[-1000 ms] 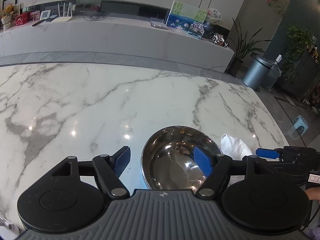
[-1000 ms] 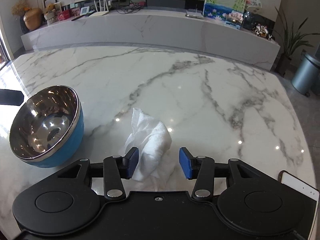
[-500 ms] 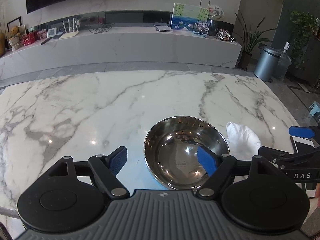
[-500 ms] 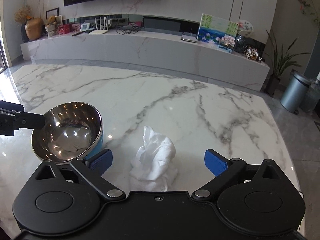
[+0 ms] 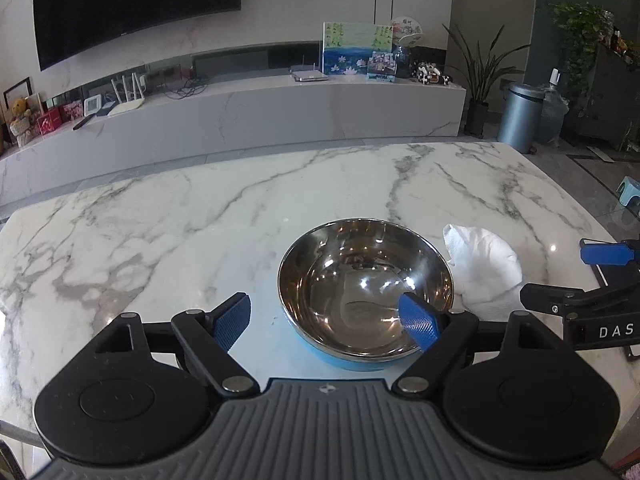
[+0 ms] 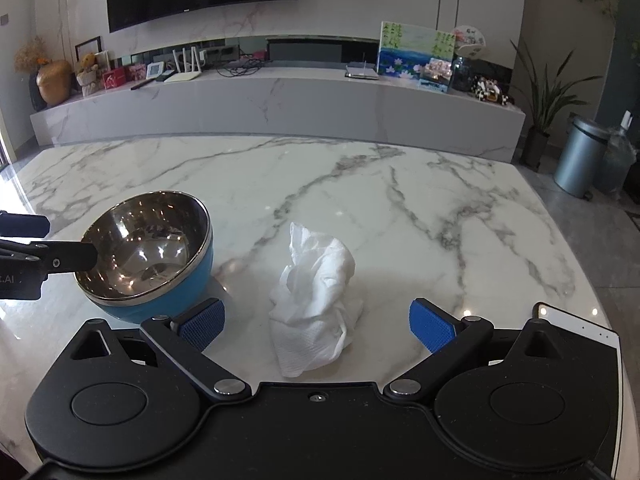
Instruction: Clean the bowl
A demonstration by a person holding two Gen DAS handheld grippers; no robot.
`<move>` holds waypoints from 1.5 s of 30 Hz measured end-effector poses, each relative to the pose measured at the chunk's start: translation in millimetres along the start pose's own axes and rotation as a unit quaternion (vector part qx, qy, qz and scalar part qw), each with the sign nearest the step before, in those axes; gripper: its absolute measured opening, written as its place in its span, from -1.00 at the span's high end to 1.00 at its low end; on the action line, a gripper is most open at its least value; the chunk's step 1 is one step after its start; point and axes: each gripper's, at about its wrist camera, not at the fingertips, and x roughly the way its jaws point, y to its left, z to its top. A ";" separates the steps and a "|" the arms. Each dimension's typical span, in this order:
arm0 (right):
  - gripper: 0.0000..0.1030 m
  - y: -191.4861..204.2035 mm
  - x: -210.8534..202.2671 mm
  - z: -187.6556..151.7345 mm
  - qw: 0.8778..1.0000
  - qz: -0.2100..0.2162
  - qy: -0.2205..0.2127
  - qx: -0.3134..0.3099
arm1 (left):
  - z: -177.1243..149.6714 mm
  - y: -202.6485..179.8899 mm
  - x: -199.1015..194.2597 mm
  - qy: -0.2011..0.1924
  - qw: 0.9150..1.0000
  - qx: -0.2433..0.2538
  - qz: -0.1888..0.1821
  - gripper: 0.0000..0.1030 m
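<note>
Left wrist view: left gripper (image 5: 326, 322) angled downward, jaws just spread wide astride bowl (image 5: 366, 288) rim, not gripping.

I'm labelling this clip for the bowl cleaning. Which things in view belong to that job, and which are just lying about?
Belong to the job:
- bowl, steel inside, blue outside
- crumpled paper towel
- left tongs, open
- right tongs, open

Just lying about:
- white phone at the table edge
- bin on the floor

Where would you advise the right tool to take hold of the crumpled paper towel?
Probably the raised, bunched middle of the paper towel, from above and the near side. It stands in a soft heap directly between the right tool's open jaws, clear of the bowl.
</note>
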 end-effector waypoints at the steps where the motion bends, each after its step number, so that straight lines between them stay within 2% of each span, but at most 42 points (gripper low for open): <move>1: -0.91 0.2 1.0 -0.1 1.000 0.001 0.001 0.000 | -0.9 0.2 0.3 0.001 1.000 0.000 -0.002 -0.61; 6: -0.91 1.9 4.7 -0.7 1.000 0.004 0.002 -0.005 | -4.9 1.6 2.3 0.014 1.000 -0.016 -0.013 -0.62; 11: -0.91 4.5 3.8 -0.7 1.000 0.008 -0.003 -0.010 | -9.0 6.4 2.1 0.005 0.999 -0.045 -0.010 -0.62; 18: -0.91 6.4 4.6 -1.9 1.000 0.010 -0.002 -0.013 | -9.0 11.1 1.6 0.004 0.998 -0.055 0.022 -0.62; 26: -0.91 7.7 6.5 -1.7 1.000 0.009 0.004 -0.009 | -9.7 13.5 7.1 0.024 0.998 -0.057 0.031 -0.62; 45: -0.91 6.7 8.1 -3.2 1.000 0.009 0.013 -0.006 | -9.1 1.0 11.9 0.038 0.998 -0.040 0.019 -0.62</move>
